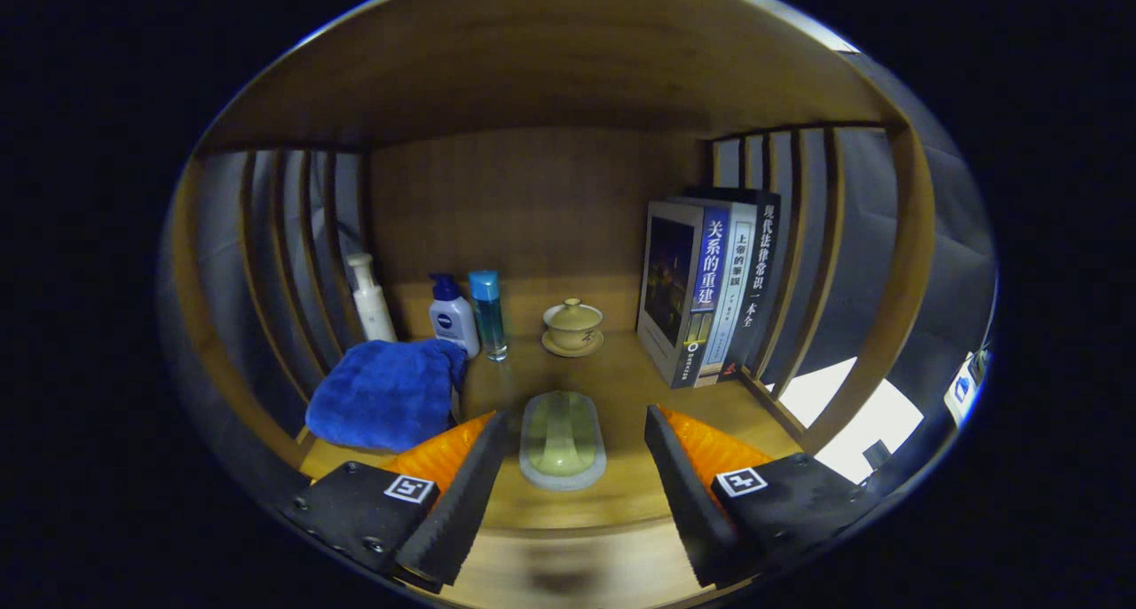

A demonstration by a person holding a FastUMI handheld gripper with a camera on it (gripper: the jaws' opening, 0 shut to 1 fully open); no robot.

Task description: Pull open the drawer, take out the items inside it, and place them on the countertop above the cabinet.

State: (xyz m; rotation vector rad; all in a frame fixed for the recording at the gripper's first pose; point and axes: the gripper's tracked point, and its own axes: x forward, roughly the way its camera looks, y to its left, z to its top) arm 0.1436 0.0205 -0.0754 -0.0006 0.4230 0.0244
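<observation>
My gripper [574, 418] is open, its fingers spread wide over the wooden countertop [621, 387]. Between the fingertips lies a pale green oval item in a light oval dish [563, 440]. It rests flat on the countertop with a gap to each finger, so neither touches it. A blue cloth [386, 394] is bunched up just beyond the left finger. Below the countertop's front edge, a lighter wooden surface [568, 569] shows between the fingers.
Along the back wall stand a white pump bottle [371, 300], a white bottle with a blue cap [453, 318] and a clear blue bottle [488, 316]. A lidded tea cup on a saucer [572, 327] sits mid-back. Upright books [706, 289] stand at right. Slatted wooden sides close the niche.
</observation>
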